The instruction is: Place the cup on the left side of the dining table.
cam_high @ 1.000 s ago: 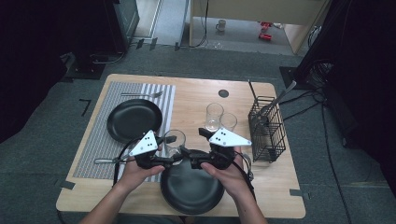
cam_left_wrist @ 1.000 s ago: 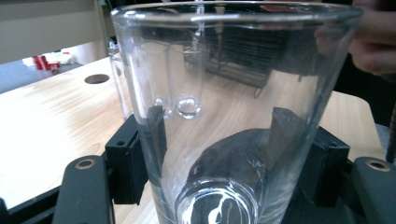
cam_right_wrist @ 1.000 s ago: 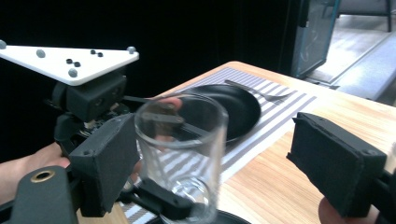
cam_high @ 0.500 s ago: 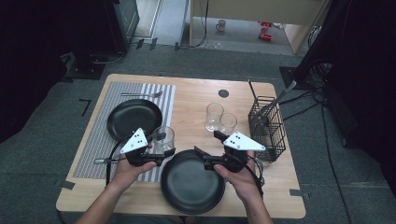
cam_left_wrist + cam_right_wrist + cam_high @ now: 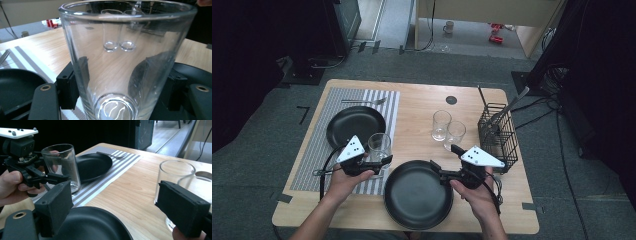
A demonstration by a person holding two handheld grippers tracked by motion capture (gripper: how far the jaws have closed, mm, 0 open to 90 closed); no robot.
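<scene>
A clear drinking glass [image 5: 379,144] stands upright over the striped placemat [image 5: 323,125], its base on or just above it. My left gripper [image 5: 382,161] is shut on its lower part. In the left gripper view the glass [image 5: 125,50] is close up and both black pads [image 5: 67,88] press its sides. A black plate [image 5: 417,194] lies at the table's front edge. My right gripper [image 5: 444,159] hovers over that plate's right rim, pointing left, open with nothing between its fingers. In the right gripper view its jaws [image 5: 117,205] stand wide apart, with the held glass [image 5: 61,165] beyond them.
Two empty glasses [image 5: 441,124] [image 5: 454,134] stand mid-table, close to my right gripper. A black wire basket [image 5: 497,137] holding a utensil is at the right edge. A second black plate [image 5: 356,125] and a fork [image 5: 364,101] lie on the placemat.
Both hands have drawn apart from above the front plate. The left gripper carried the glass leftward onto the placemat. The right gripper slid to the plate's right rim.
</scene>
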